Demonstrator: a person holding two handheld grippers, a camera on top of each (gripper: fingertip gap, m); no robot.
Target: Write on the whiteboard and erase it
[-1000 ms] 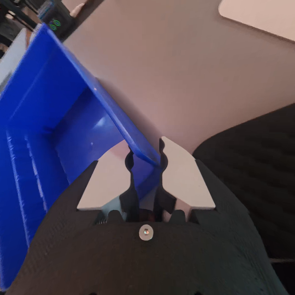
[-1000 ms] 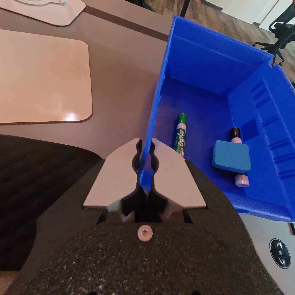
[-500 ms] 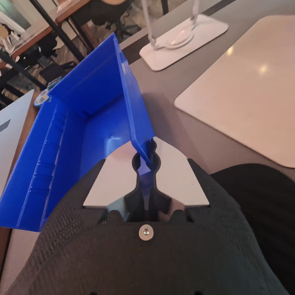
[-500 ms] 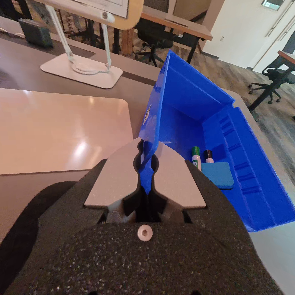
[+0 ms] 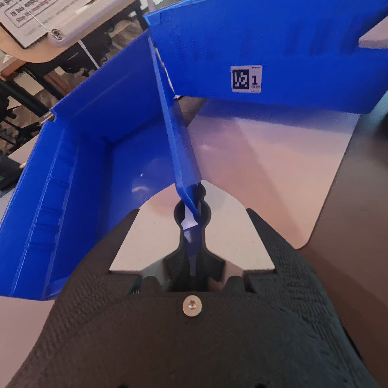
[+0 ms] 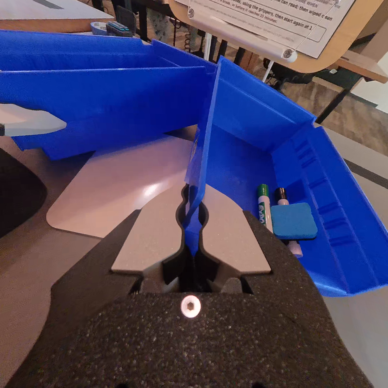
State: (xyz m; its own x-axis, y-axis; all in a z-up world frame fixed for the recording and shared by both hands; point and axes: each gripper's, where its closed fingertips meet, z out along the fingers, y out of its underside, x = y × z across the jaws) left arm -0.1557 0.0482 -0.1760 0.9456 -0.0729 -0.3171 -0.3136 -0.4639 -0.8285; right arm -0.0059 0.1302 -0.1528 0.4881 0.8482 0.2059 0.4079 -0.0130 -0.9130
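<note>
— What are they at? I see no writing yet.

— None, I'd say. It looks like setting out: each gripper has a blue bin by its wall. In the right wrist view the right gripper (image 6: 194, 194) is clamped on the near corner of the wall of a blue bin (image 6: 247, 130), at centre frame. Low in that bin, right of centre, lie a green marker (image 6: 262, 204), a black-capped marker (image 6: 281, 196) and a blue eraser (image 6: 292, 220) lying over them.

— And the other one?

— The left gripper (image 5: 196, 191) grips the wall of a second blue bin (image 5: 88, 151) the same way, jaws nearly together with only the thin plastic between them. That bin fills the left of its frame, and what shows of its inside is bare.

— Where's the whiteboard?

— Flat on the table, centre left in the right wrist view (image 6: 117, 189), with a bin partly over its far edge. It looks blank.

— So what comes next?

— My guess: set the bins down clear of the board, let go of the walls, then reach in for a marker. The eraser sits on top of the markers, so it may need nudging aside first.
</note>
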